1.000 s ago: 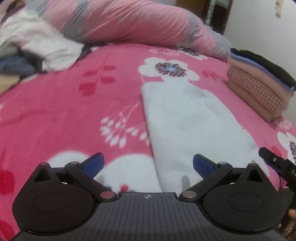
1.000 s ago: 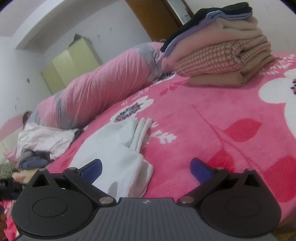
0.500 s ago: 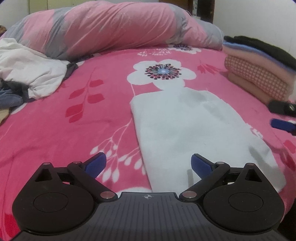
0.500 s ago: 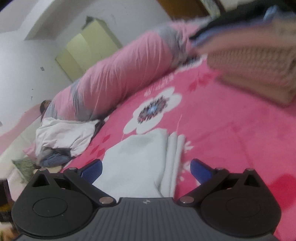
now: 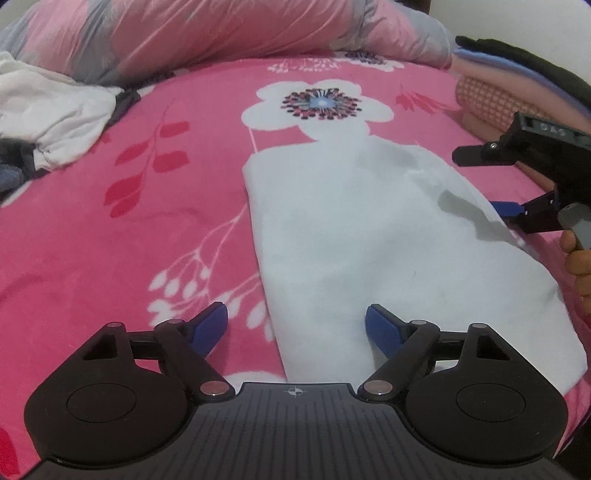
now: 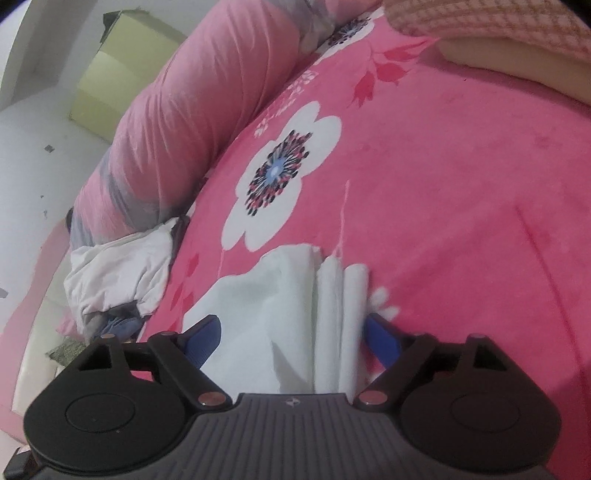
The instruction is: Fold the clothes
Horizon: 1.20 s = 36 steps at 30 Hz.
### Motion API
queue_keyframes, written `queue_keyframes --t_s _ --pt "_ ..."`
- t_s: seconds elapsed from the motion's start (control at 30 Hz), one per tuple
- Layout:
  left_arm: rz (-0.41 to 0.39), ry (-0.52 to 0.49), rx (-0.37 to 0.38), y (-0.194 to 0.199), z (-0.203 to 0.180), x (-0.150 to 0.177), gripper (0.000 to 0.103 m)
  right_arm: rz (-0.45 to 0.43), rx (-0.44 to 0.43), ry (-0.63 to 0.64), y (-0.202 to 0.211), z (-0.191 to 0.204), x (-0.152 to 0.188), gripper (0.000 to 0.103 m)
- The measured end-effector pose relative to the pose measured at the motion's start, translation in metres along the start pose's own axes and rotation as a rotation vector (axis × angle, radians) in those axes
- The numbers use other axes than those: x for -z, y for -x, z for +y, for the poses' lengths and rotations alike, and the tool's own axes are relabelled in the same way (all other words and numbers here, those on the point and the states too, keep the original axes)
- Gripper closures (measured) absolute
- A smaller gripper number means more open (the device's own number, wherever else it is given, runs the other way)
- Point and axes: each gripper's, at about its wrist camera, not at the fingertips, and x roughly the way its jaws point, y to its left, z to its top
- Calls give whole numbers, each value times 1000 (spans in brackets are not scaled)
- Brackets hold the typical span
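Here, line by line:
Left gripper (image 5: 296, 326): jaws spread wide, holding nothing; its blue pads sit either side of the near end of the white garment (image 5: 373, 236), the left pad over bare bedspread, the right pad over the cloth.
Right gripper (image 6: 291, 334): jaws apart, nothing clamped; the folded edge layers of the white garment (image 6: 295, 314) lie between its pads, the right pad just beside the outermost layer.
White garment: folded into a long strip, flat on the pink floral bedspread (image 5: 129, 240), running straight ahead of the left gripper.
Right gripper from the left camera (image 5: 496, 181): at the garment's right edge, upper finger above the cloth, lower blue pad at the edge, which is lifted slightly there.
Person's hand (image 5: 580, 266): on the right gripper's handle.
Folded stack (image 5: 498, 99): ahead and to the right of the left gripper, checked pink piece below, dark piece on top.
Unfolded pile (image 5: 48, 118): ahead and to the left, white cloth over darker items.
Rolled quilt (image 5: 207, 33): across the far side of the bed.
Containers: none in view.
Change from half a second ago: the right gripper has come in from beside the stack to the garment's edge; both sets of jaws remain apart.
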Motion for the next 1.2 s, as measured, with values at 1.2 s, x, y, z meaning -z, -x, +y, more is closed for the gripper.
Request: queue_keyframes --t_s 1.2 --pt "-59 207 418 -53 64 -35 18 110 -210 11 -22 -21 -16 38"
